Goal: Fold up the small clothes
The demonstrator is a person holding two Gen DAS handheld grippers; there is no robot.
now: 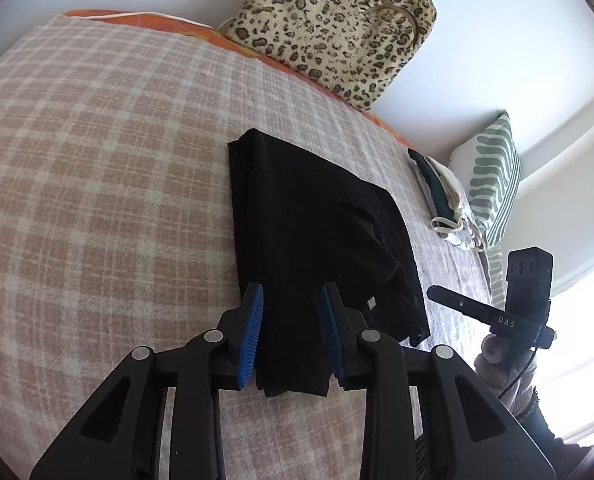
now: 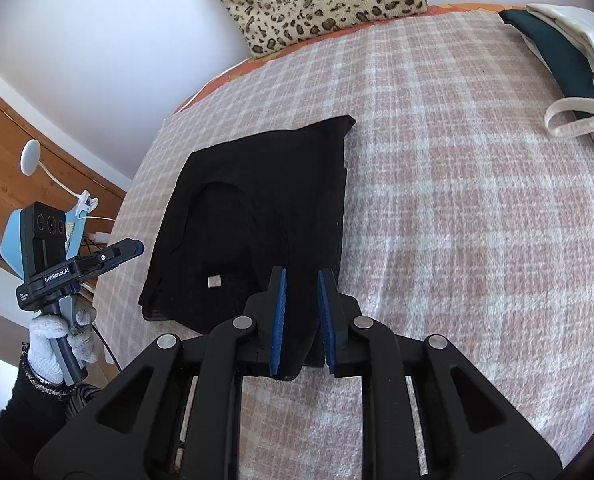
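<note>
The bed (image 1: 97, 160) gives me a flat surface, so the black garment (image 1: 309, 216) lies part-folded mid-blanket. My left gripper (image 1: 291, 332) and right gripper (image 2: 301, 316) straddle its near edge, jaws parted, not yet pinching, ready to lift.

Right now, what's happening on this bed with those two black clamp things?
A person is folding a black garment on a checked blanket, using a handheld gripper in each hand. The left gripper and the right gripper both have their blue pads open around the garment's near edge. Folded clothes sit farther back, beside a leopard-print bag.
</note>
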